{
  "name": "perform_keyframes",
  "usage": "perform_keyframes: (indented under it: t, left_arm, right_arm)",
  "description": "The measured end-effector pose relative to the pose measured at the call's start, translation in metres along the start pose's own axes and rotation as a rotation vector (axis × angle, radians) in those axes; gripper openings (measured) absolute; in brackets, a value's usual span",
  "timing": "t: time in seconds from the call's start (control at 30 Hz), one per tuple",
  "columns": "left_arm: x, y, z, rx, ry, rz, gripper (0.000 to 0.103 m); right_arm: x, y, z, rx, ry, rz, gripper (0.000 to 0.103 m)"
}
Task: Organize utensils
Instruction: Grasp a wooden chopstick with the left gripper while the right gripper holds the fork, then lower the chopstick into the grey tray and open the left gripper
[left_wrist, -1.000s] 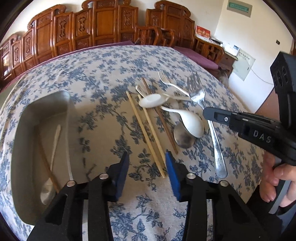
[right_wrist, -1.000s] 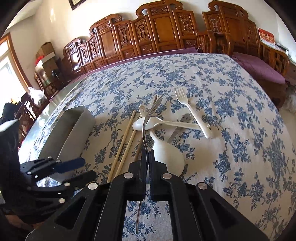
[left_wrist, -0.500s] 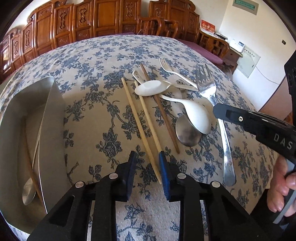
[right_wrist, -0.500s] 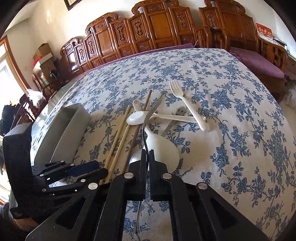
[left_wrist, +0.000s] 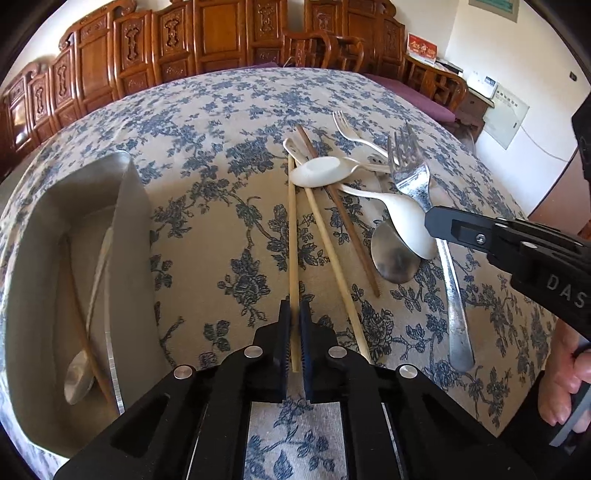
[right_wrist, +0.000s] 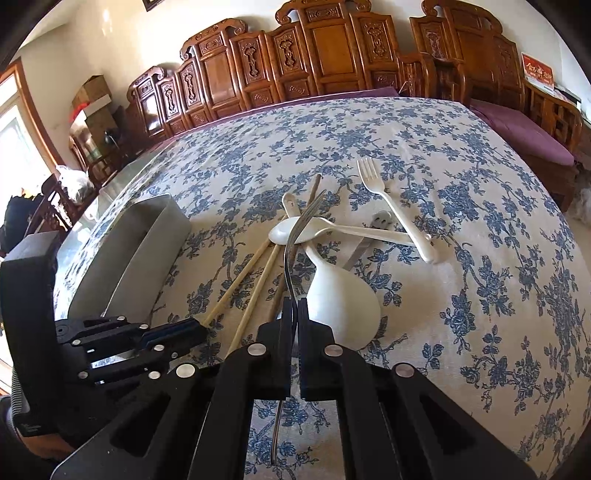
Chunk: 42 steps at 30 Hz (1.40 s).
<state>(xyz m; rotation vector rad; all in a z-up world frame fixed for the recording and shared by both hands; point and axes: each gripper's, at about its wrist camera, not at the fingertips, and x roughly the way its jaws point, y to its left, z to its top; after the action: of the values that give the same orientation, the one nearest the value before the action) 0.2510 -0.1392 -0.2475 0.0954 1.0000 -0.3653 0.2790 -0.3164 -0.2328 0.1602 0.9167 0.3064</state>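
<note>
The left gripper (left_wrist: 294, 325) is clamped on the near end of a pale bamboo chopstick (left_wrist: 293, 236), whose far tip lies under a white plastic spoon (left_wrist: 319, 170) in the heap of utensils on the blue-flowered tablecloth (left_wrist: 207, 206). Just beside it a second pale chopstick (left_wrist: 334, 258) slants off to the right, and a darker brown chopstick (left_wrist: 351, 236) lies beyond that one. To the right, the right gripper (right_wrist: 294, 317) is pressed shut on the handle of a metal fork (right_wrist: 291, 254), held lifted with its tines curving up over the heap; the left wrist view shows the same fork's handle running down past the black fingers toward the table edge. Under the fork sits a large white soup spoon (right_wrist: 343, 299), partly covering a metal spoon (left_wrist: 393, 258). A white plastic fork (right_wrist: 395, 210) lies at the far right of the heap, apart from the chopsticks, and crosses the handle of the white plastic spoon. At the left stands a metal tray (left_wrist: 136, 221), well apart from the heap; inside it lie a metal spoon and what looks like a brown chopstick, though glare on the tray floor makes that one hard to read. A hand (left_wrist: 565, 376) shows at the right edge of the left wrist view, holding the right gripper's grip.
</note>
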Motion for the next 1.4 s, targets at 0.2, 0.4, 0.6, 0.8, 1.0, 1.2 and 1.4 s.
perform_keyframes:
  t: [0.2, 0.4, 0.6, 0.8, 1.0, 1.2, 1.4]
  left_arm:
    - [-0.022, 0.011, -0.002, -0.014, -0.037, 0.008, 0.004]
    - [-0.042, 0.018, -0.003, -0.002, -0.076, 0.017, 0.004]
    - [-0.066, 0.026, -0.001, -0.013, -0.118, 0.014, 0.004]
    - [-0.084, 0.041, -0.001, -0.035, -0.141, 0.013, 0.004]
    - [-0.1, 0.061, -0.004, -0.062, -0.154, 0.029, 0.004]
    - [-0.112, 0.086, -0.014, -0.11, -0.159, 0.048, 0.004]
    - [-0.11, 0.105, -0.023, -0.137, -0.131, 0.069, 0.004]
  right_arm:
    - [0.0, 0.01, 0.002, -0.016, -0.006, 0.018, 0.004]
    - [0.003, 0.021, 0.002, -0.038, -0.004, 0.036, 0.004]
    - [0.004, 0.031, 0.002, -0.052, -0.005, 0.05, 0.004]
    - [0.006, 0.038, 0.003, -0.066, -0.007, 0.065, 0.004]
    - [0.007, 0.048, 0.004, -0.081, -0.011, 0.081, 0.004]
    - [0.01, 0.053, 0.003, -0.095, -0.005, 0.08, 0.004]
    - [0.009, 0.052, 0.002, -0.091, -0.008, 0.074, 0.004]
